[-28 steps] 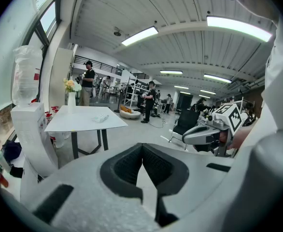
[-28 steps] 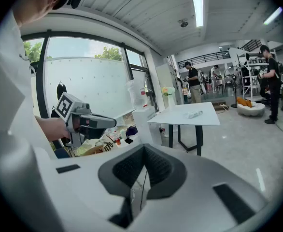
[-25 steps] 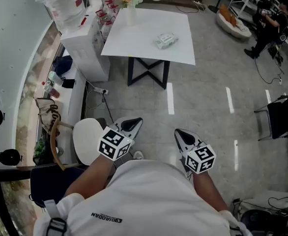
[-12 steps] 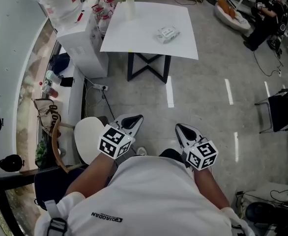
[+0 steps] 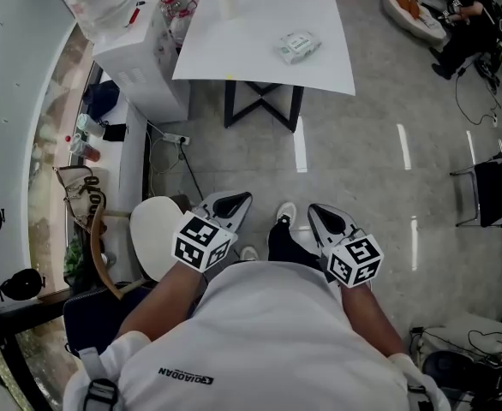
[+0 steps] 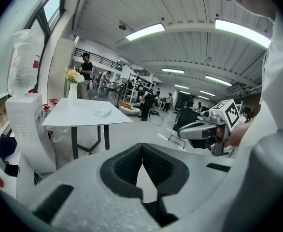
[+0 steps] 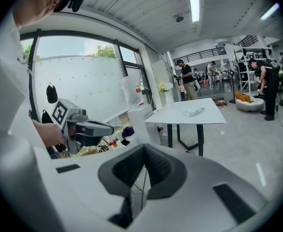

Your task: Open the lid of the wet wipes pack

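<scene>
Fingers on both the left gripper (image 5: 239, 199) and the right gripper (image 5: 314, 210) are pressed together, pinching nothing. Well apart at twelve o'clock, the wet wipes pack (image 5: 298, 46) lies on the white tabletop (image 5: 234, 50).

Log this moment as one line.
left hand-held gripper: shut, empty | right hand-held gripper: shut, empty | wet wipes pack: on white table, far ahead | task: not started

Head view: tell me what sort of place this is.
Probably a big open workshop or lab hall, not a home. A lone white table with a wet wipes pack stands on a glossy grey floor, a cable trails across it, and long strip lights line the high ceiling.
</scene>
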Demonstrator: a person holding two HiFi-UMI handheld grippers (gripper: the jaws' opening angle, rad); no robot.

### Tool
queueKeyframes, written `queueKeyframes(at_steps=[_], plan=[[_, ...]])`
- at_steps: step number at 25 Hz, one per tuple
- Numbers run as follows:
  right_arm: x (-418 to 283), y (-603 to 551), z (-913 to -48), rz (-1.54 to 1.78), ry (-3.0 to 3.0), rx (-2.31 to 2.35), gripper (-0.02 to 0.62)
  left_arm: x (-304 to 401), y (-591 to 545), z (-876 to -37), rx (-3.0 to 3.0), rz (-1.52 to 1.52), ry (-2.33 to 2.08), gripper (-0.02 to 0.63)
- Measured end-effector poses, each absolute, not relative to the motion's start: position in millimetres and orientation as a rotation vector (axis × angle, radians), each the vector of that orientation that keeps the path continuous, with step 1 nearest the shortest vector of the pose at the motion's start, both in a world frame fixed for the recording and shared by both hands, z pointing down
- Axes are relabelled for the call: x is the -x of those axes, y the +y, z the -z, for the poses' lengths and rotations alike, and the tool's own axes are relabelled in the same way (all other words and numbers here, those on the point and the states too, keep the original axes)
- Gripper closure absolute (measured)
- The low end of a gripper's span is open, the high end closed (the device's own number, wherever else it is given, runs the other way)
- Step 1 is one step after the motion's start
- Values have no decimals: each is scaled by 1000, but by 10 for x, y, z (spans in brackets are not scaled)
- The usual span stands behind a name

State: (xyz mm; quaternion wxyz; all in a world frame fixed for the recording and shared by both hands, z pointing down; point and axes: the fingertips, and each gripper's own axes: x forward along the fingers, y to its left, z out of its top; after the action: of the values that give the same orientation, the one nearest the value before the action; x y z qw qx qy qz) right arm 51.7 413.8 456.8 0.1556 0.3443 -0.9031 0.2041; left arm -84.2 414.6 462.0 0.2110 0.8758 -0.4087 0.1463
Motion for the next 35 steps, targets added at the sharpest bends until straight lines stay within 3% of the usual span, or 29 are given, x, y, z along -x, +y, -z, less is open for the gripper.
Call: queueKeyframes(at_steps=[19,35], plan=[[-586,1834,-4296,-481,-2695,-818,589,629,2104,-4322,-2407,-387,-1284,603],[-859,1163,-4458,-538,-2713,-787,589,286,1468,-4419,-2375,-439,-1303,603]])
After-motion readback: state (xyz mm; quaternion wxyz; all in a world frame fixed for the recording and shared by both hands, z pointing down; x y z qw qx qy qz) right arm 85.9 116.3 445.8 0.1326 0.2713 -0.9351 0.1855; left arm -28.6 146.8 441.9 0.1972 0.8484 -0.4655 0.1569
